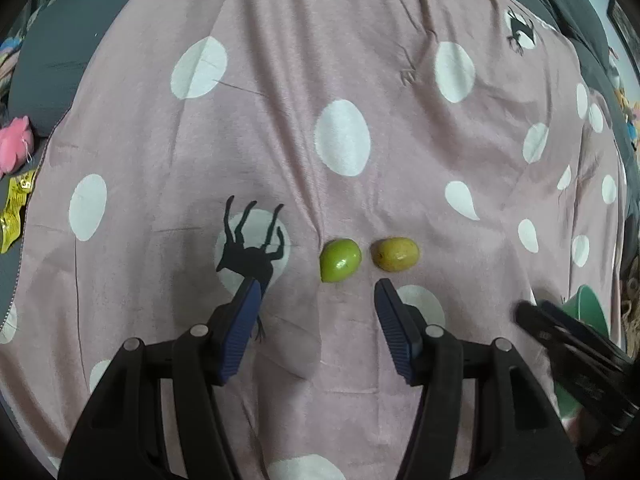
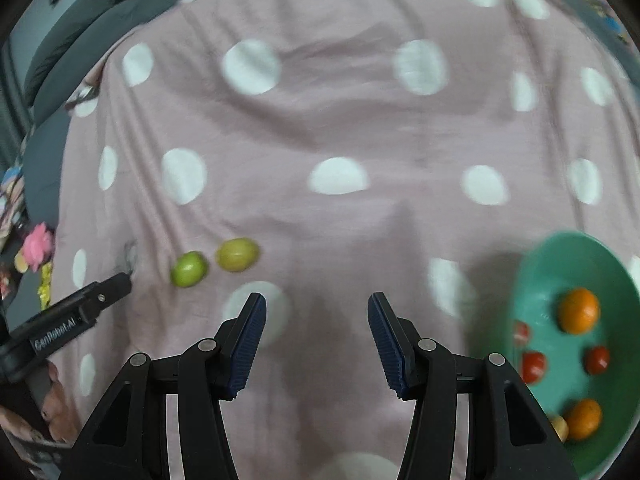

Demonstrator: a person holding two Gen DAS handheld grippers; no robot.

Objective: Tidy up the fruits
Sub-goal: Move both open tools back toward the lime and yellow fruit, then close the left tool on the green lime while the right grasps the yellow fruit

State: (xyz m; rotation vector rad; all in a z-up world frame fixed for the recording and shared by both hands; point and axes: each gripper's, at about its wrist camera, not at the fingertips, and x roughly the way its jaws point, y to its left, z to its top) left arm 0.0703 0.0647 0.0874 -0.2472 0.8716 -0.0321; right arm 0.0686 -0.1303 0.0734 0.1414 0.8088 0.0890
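Plainly, the left gripper (image 1: 318,286) stands with its blue ribbed pads apart and nothing between them, its black fingers reaching up from six o'clock in the left wrist view. Just past the pad tips, at about twelve o'clock from the gap, a small round green fruit (image 1: 340,260) lies on the pink cloth with white polka dots (image 1: 280,128); a small oval yellow-green fruit (image 1: 395,254) lies just beside it at three o'clock, the two close but apart. Neither pad touches either fruit. At four o'clock in that view the right gripper's black body shows, blurred, in front of a green rim.

The right gripper (image 2: 316,304) likewise has its blue pads spread with only bare cloth between them. From its own camera the two loose fruits sit at ten o'clock from the gap, the green one (image 2: 189,269) to the left of the yellow-green one (image 2: 237,255). The left gripper's black finger comes in from the nine o'clock edge, its tip near the green fruit.

At four o'clock a teal-green plastic bowl (image 2: 540,276) rests on the cloth, holding two round orange fruits (image 2: 579,311), a few small red fruits (image 2: 533,365) and one pale yellowish fruit (image 2: 559,427) at its lower rim.

At nine o'clock, off the cloth's edge, lie a pink fluffy toy (image 1: 14,142) and a yellow foil packet (image 1: 14,210).
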